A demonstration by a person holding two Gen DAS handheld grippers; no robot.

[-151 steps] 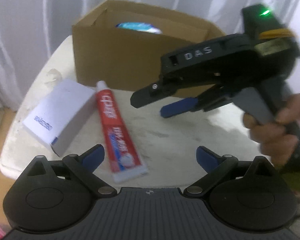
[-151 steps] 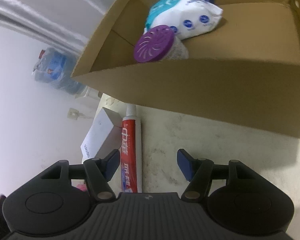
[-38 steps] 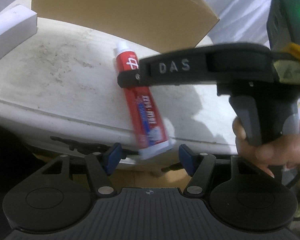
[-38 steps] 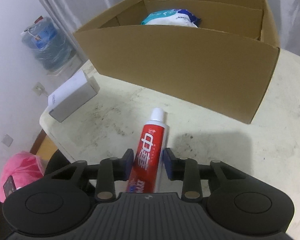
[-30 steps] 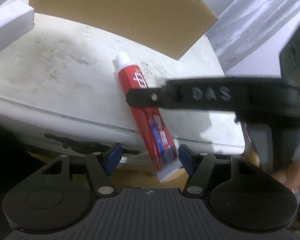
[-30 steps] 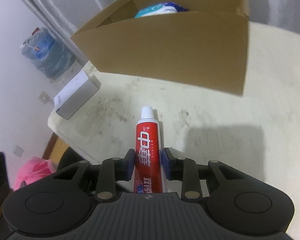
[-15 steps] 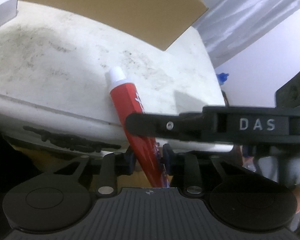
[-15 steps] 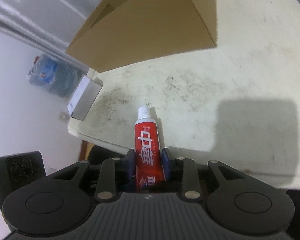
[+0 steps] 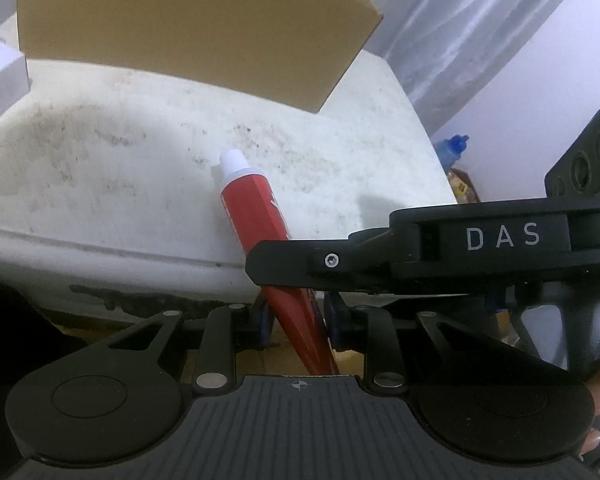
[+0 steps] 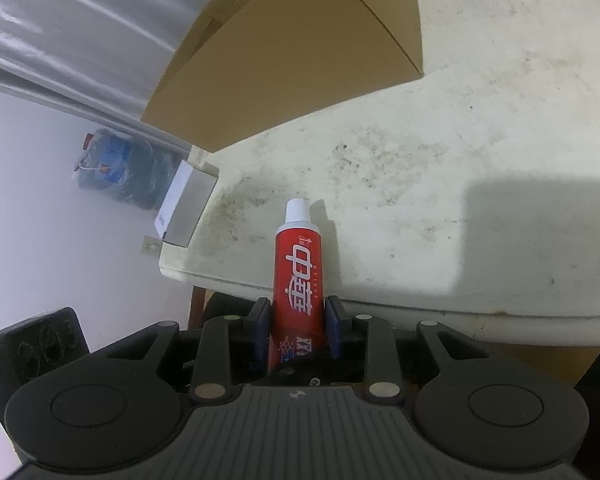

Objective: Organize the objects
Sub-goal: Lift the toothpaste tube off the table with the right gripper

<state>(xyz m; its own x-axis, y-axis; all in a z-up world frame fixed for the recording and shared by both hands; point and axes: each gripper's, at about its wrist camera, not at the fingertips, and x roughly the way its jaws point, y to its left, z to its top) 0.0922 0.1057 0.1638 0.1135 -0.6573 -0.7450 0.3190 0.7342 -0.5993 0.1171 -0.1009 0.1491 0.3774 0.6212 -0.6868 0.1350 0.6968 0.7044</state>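
Evidently the toothpaste tube (image 10: 298,280) is being clamped by both the left gripper (image 9: 296,316) and right gripper (image 10: 296,328); boxing into the cardboard box (image 10: 284,60), upper frame, is being awaited.

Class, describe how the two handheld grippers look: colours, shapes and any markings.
Both the left gripper and the right gripper are matte black, with a ribbed grey centre plate, round discs at each side and blue finger pads. The right gripper's side reads "DAS" in white.

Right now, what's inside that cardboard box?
Can't tell: only the box's brown outer walls show in both views. The toothpaste is outside, held over the table edge.
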